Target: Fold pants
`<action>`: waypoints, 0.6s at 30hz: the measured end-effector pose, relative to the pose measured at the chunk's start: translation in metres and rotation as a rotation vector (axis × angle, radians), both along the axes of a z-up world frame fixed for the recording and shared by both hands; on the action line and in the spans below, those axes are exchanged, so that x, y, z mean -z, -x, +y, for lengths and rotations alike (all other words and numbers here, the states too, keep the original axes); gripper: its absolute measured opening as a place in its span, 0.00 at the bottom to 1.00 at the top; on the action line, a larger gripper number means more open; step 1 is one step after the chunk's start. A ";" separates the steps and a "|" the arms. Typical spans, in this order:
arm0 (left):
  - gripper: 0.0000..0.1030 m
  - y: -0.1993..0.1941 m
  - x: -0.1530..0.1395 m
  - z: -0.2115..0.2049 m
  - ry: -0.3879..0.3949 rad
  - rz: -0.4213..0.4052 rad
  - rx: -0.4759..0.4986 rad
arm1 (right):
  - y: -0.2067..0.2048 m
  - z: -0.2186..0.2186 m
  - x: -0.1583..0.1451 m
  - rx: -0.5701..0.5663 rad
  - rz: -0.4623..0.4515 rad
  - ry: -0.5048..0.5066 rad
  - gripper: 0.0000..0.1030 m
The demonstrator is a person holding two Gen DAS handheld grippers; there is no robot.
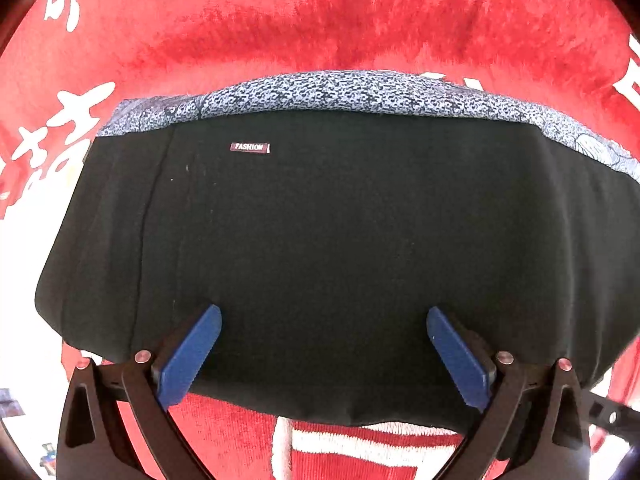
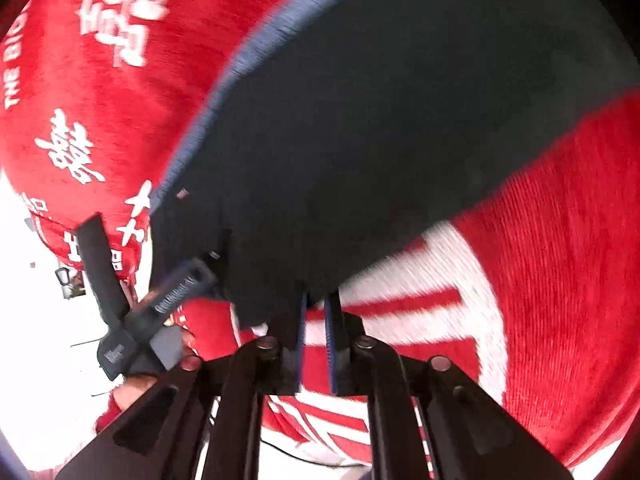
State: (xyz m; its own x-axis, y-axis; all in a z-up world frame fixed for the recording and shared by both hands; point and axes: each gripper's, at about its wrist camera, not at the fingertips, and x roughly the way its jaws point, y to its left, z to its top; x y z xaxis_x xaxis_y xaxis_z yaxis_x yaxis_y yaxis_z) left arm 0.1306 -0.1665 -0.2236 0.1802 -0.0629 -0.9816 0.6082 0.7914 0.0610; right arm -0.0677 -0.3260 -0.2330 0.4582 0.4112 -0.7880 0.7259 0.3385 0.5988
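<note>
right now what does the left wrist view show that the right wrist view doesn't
Only the left wrist view shows the small FASHION label on the black pants, the speckled grey-blue layer along their far edge, and the left tongs spread wide open above the fabric.

Only the right wrist view shows the right tongs nearly closed, pinching the pants' near edge, plus the other gripper's body low on the left; this view is motion-blurred.

Both show the black pants lying on the red cloth with white characters.
</note>
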 end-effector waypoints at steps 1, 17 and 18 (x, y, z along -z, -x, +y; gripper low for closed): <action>1.00 0.000 -0.002 0.002 -0.007 0.010 -0.006 | 0.006 -0.002 -0.003 0.000 0.005 -0.009 0.18; 1.00 -0.051 -0.006 -0.110 0.082 -0.080 0.003 | 0.031 -0.120 -0.046 -0.071 0.108 0.442 0.10; 1.00 -0.061 -0.002 -0.108 0.046 -0.094 -0.025 | 0.033 -0.123 -0.047 -0.074 0.107 0.436 0.10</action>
